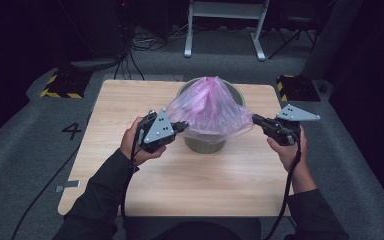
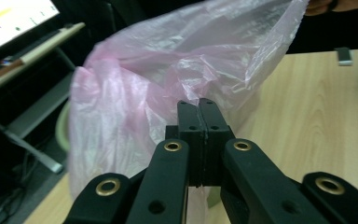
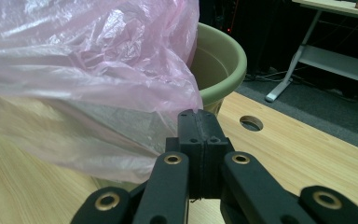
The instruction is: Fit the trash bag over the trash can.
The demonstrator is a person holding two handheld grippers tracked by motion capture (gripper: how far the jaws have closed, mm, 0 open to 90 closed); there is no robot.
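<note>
A pink see-through plastic bag (image 1: 210,107) is stretched wide over a pale green round bin (image 1: 205,145) at the middle of the wooden table (image 1: 195,185). My left gripper (image 1: 182,125) pinches the bag's left edge, its jaws pressed together on the film (image 2: 198,103). The bag (image 2: 168,70) billows up and away from those tips. My right gripper (image 1: 255,119) is shut on the bag's right edge, seen close up at the jaw tips (image 3: 198,114). In the right gripper view the bag (image 3: 74,70) drapes over the bin's rim (image 3: 219,65).
A round hole (image 3: 251,122) is cut in the tabletop beside the bin. White desk legs (image 1: 225,30) stand on the grey floor beyond the table. Yellow-and-black striped blocks (image 1: 60,85) (image 1: 297,87) sit at the table's far corners. A small tape piece (image 1: 67,186) lies left of the table.
</note>
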